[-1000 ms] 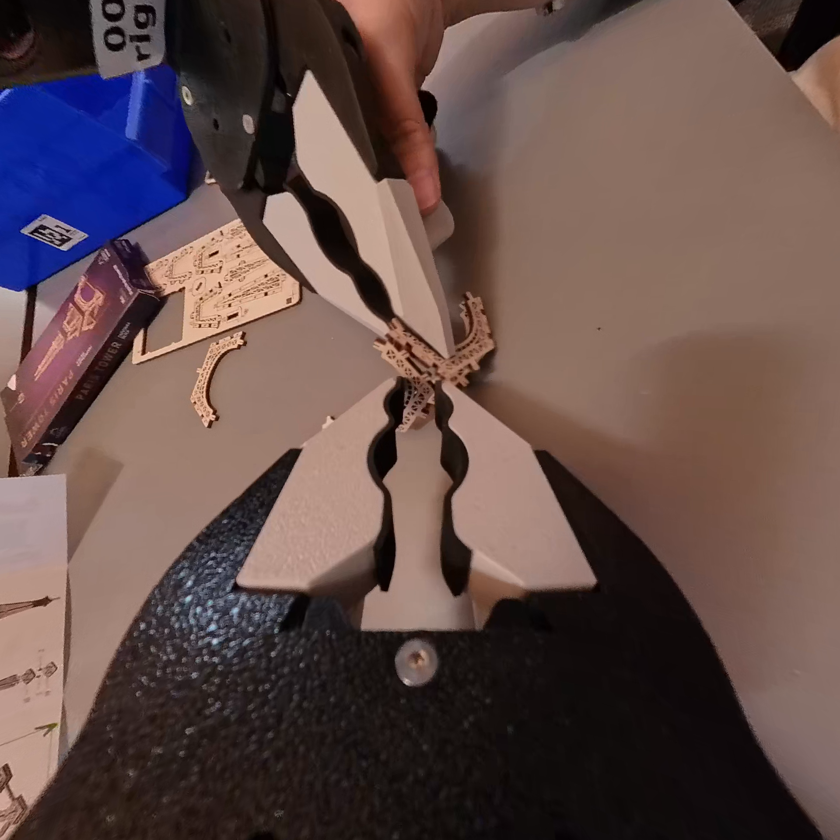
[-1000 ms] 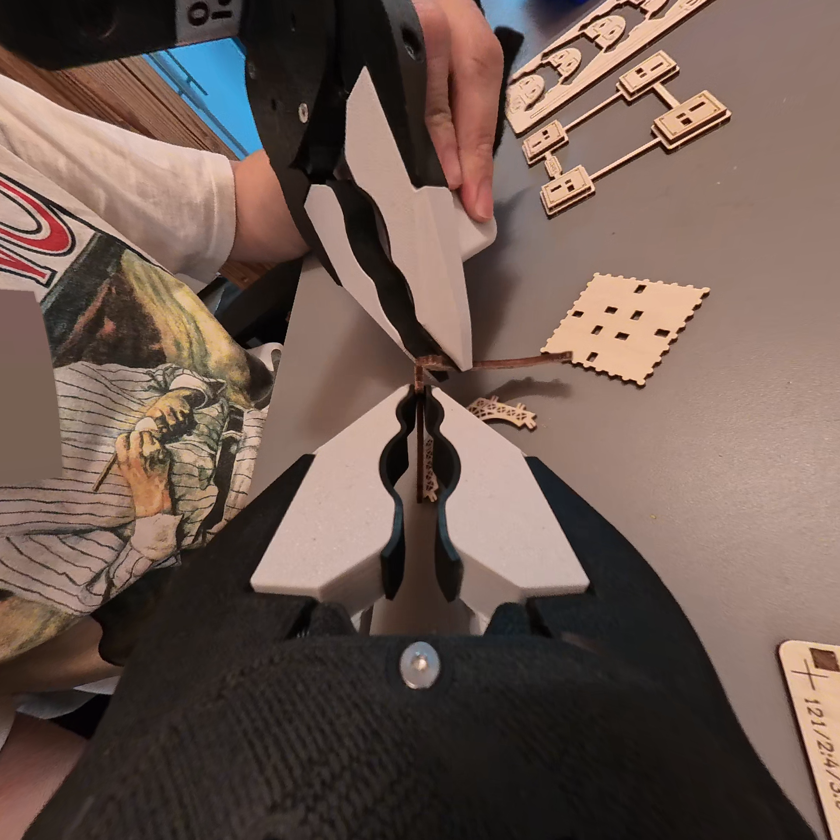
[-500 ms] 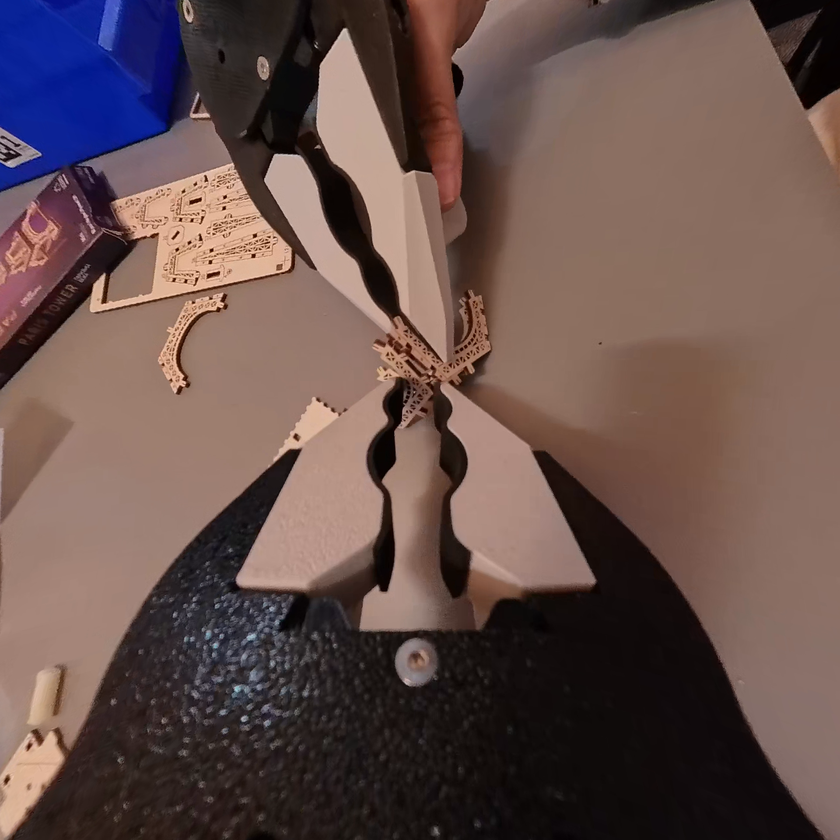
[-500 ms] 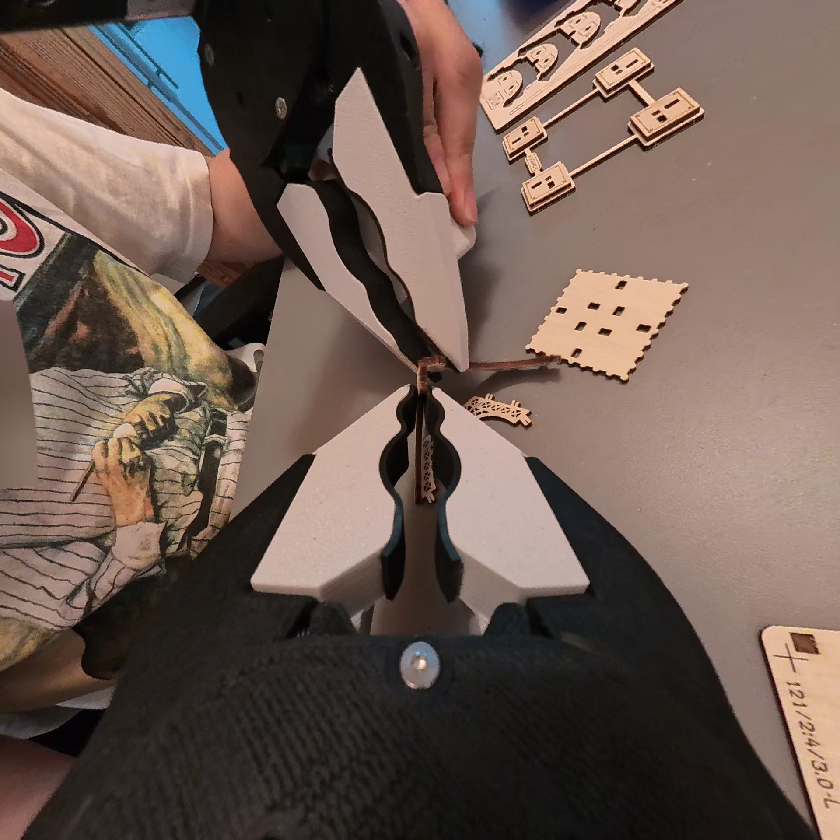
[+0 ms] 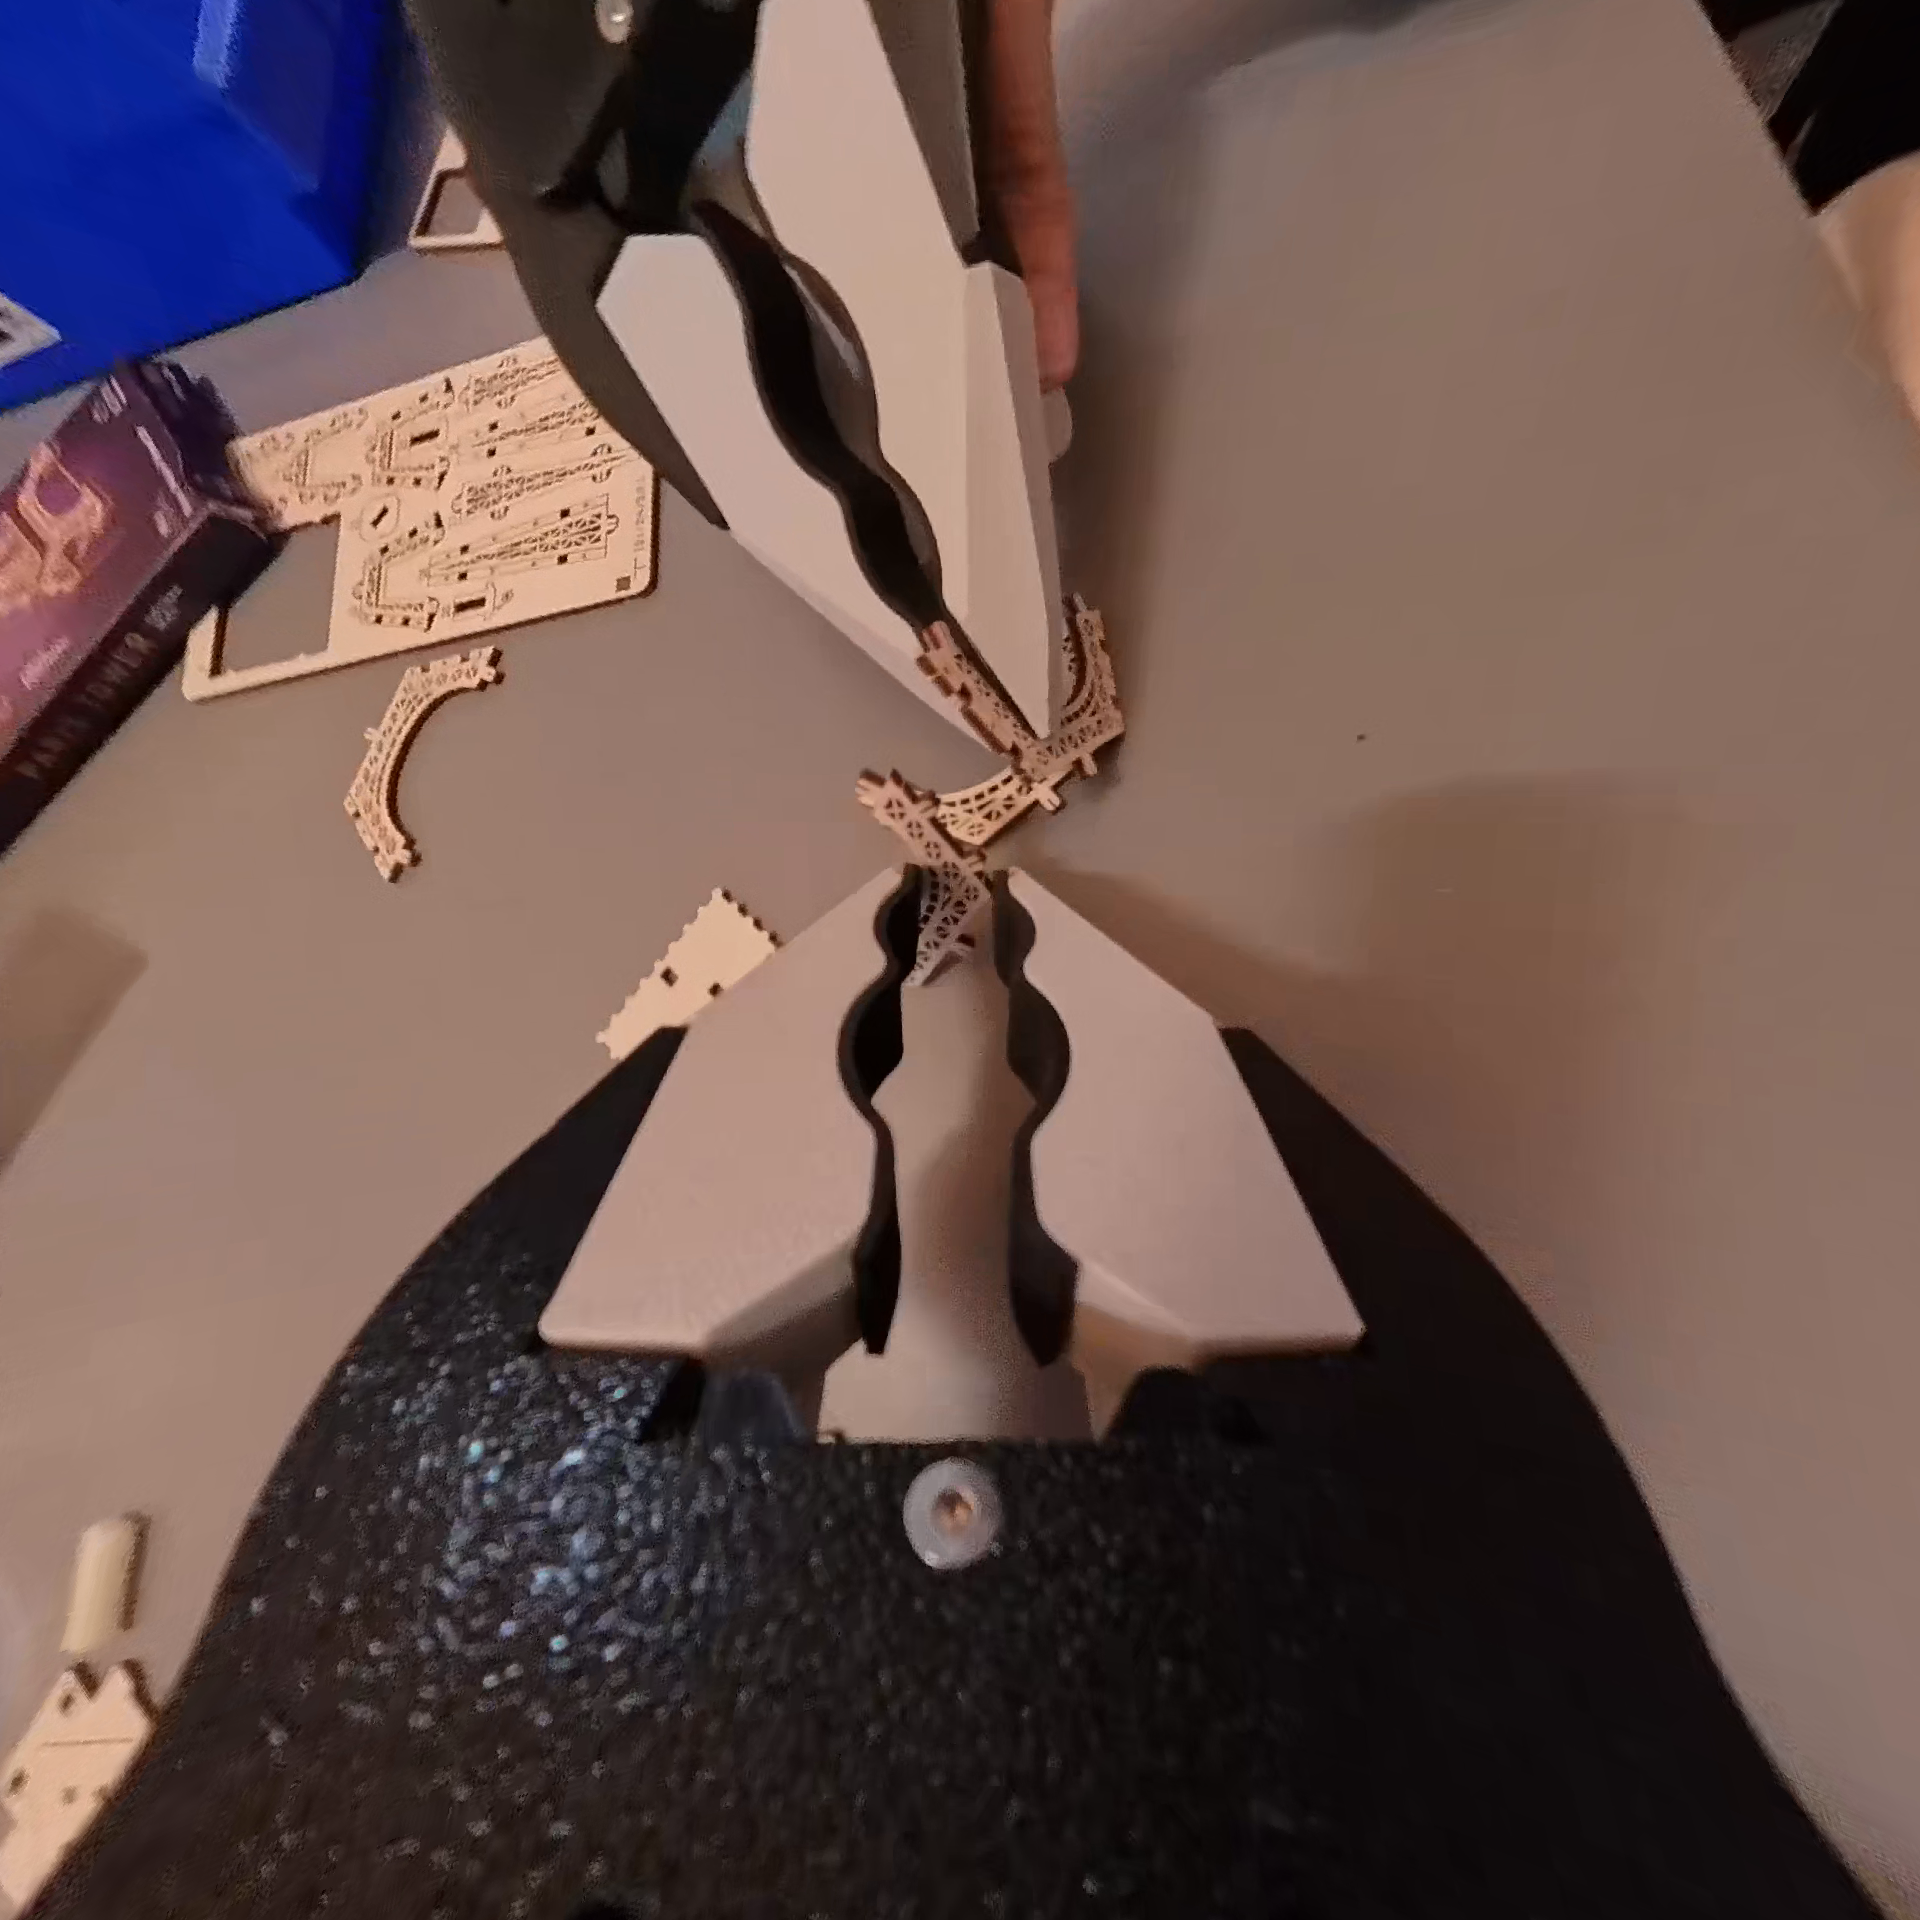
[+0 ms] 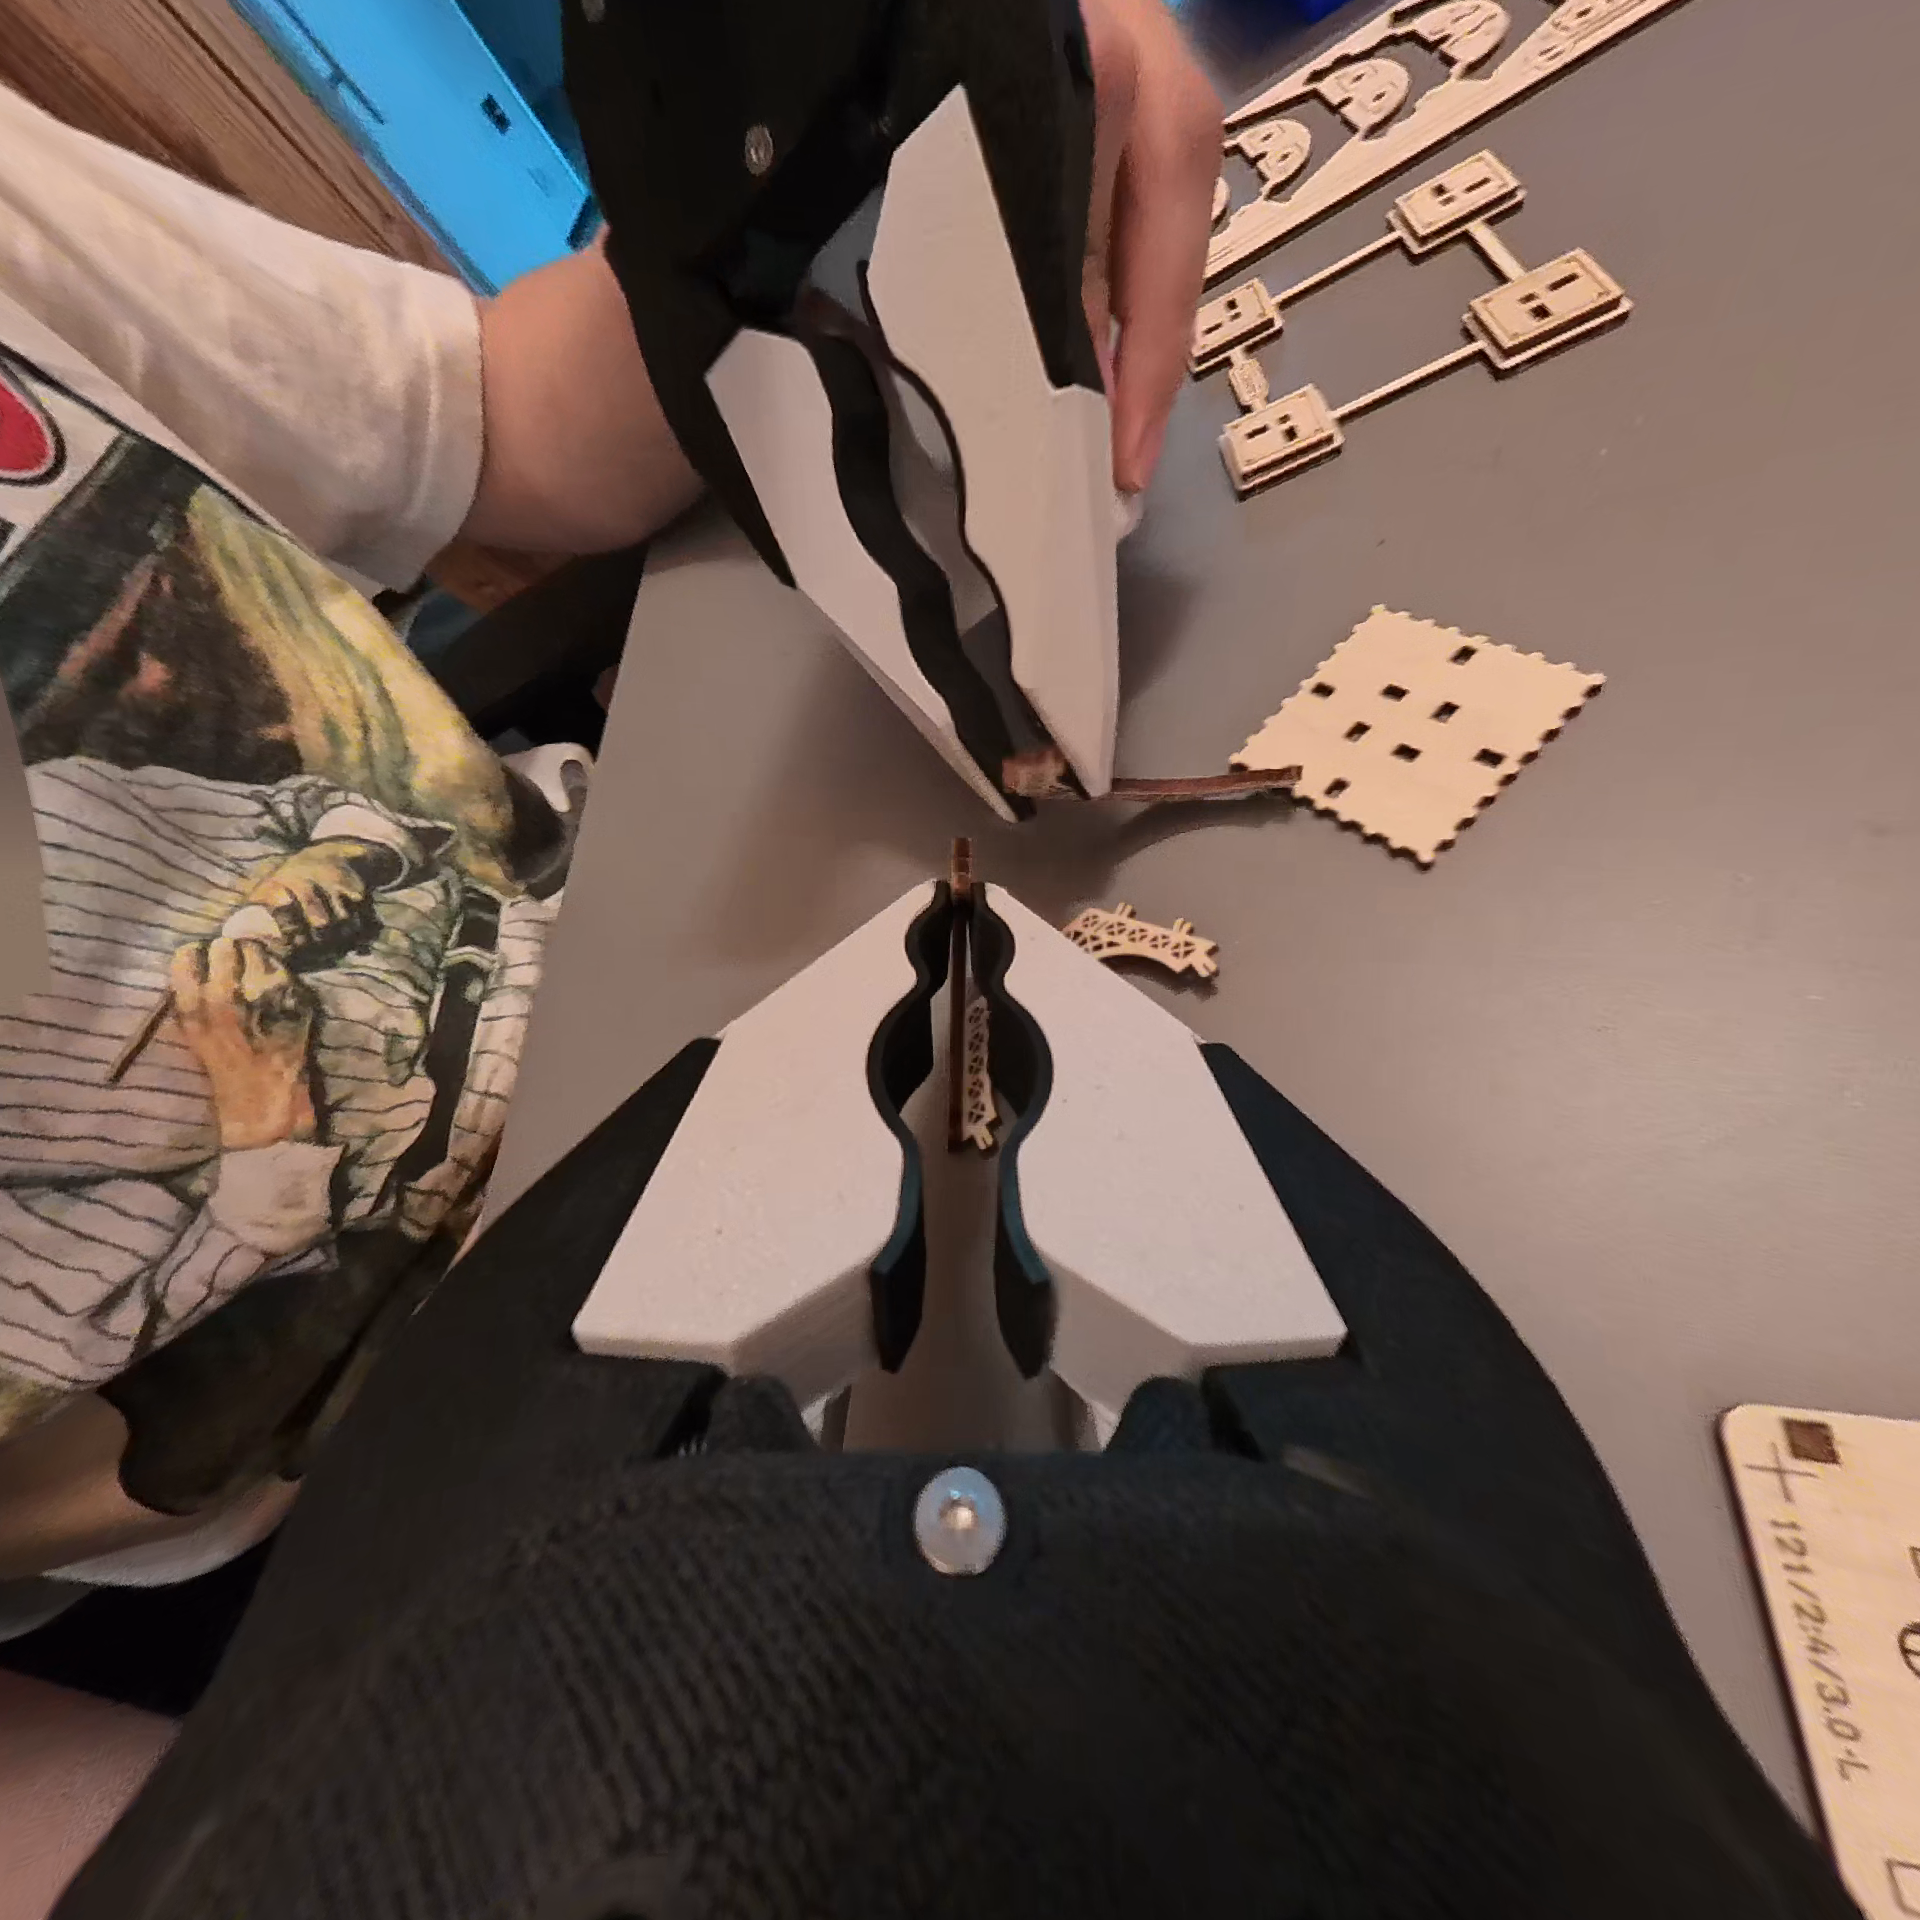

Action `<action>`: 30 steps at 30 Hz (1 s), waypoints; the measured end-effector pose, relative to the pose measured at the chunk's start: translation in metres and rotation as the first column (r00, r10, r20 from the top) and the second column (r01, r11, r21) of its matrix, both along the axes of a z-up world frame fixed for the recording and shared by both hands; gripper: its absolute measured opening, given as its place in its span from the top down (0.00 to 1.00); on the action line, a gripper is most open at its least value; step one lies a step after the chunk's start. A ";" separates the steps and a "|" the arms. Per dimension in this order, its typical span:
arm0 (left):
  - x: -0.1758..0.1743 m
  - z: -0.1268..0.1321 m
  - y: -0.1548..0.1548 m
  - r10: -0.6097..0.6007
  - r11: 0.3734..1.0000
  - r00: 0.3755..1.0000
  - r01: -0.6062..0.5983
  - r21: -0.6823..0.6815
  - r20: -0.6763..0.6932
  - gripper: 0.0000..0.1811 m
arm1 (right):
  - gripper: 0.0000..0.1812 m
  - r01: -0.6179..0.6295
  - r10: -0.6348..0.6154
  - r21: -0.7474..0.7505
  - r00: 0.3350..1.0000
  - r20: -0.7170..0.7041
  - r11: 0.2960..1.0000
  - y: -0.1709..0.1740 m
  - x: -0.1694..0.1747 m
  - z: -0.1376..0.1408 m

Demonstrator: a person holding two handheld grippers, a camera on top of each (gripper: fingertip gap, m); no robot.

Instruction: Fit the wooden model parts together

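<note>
Lattice pieces sit pinched at the tips of both my grippers, above the grey table (image 5: 1455, 520). My left gripper (image 5: 951, 883) is closed down on a lattice strip (image 5: 945, 914); only its tips grip, with the wavy black pads (image 5: 873, 1039) standing apart farther back. In the left view that strip reaches up to a curved arch (image 5: 987, 805), which joins the lattice corner (image 5: 1081, 707) clamped in my right gripper (image 5: 1013, 727). From the right view, my right gripper (image 6: 961, 883) is nipped on a thin piece (image 6: 958, 997) seen edge-on, its end poking past the tips. There the left gripper (image 6: 1044, 784) comes down from above, a hand (image 6: 1143, 260) on it, holding a dark strip (image 6: 1195, 784) that runs sideways toward a square plate (image 6: 1423, 727) lying on the table. A loose arch (image 6: 1143, 940) lies just beside my right fingertips. Farther off lie a part sheet (image 5: 447, 509), another loose arch (image 5: 416, 748), a purple box (image 5: 83, 582) and a blue bin (image 5: 156, 156).
</note>
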State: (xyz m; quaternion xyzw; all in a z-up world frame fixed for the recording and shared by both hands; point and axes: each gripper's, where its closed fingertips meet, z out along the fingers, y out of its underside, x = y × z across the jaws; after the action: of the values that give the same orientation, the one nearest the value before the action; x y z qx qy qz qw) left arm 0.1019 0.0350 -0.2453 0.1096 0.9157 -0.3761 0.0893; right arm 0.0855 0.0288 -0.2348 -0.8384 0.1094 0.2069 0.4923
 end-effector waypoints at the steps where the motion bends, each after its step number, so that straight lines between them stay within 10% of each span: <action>1: -0.001 -0.002 -0.003 -0.012 1.000 1.000 0.012 0.009 0.028 0.94 | 1.00 -0.016 0.016 -0.002 1.000 0.003 1.000 -0.001 -0.003 0.000; 11: 0.000 -0.013 -0.012 -0.016 0.999 0.996 0.013 0.035 0.093 0.95 | 0.99 -0.009 0.009 -0.004 0.999 0.038 1.000 -0.012 -0.002 0.002; 21: 0.010 0.030 -0.008 0.021 0.992 0.989 -0.003 -0.129 0.144 0.95 | 0.64 0.073 -0.067 -0.036 0.989 0.131 0.997 -0.021 0.004 0.012; 30: 0.016 0.060 -0.022 0.066 0.967 0.895 0.051 -0.250 0.440 0.95 | 0.96 0.309 -0.271 0.275 0.948 -0.169 0.910 -0.021 0.034 0.075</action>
State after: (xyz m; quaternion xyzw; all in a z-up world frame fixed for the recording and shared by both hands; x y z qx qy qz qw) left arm 0.1183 0.0125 -0.1852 0.1766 0.8153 -0.4553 0.3110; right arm 0.1199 0.0082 -0.1598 -0.7141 0.2317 0.1984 0.6301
